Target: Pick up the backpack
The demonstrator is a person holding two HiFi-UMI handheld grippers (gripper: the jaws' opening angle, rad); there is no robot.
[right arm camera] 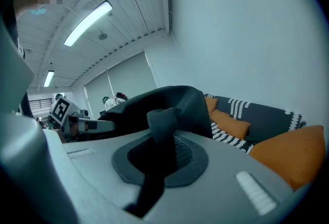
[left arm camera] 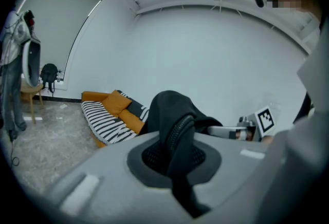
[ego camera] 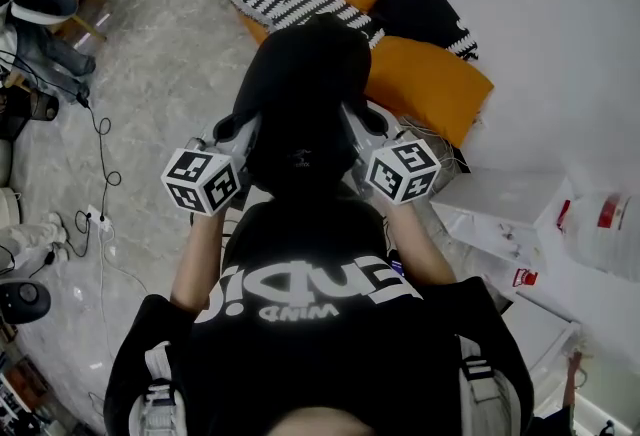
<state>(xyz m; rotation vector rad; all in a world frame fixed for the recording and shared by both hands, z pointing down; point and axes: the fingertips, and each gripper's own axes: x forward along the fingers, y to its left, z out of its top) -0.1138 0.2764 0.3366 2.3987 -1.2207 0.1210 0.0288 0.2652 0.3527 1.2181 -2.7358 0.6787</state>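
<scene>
Backpack (ego camera: 305, 94) hangs with left gripper (left arm camera: 172, 152) and right gripper (right arm camera: 159, 152) clamped on straps (left arm camera: 179, 133); shirt (ego camera: 320, 334) perhaps reads "MIND".

Big white letters cross my black shirt (ego camera: 320, 296), upside down from here and not surely legible; the left marker cube (ego camera: 203, 181) and right marker cube (ego camera: 403, 170) bear black-and-white square codes only; the white jug (ego camera: 600, 242) has a red label (ego camera: 609, 214), too small to read.
</scene>
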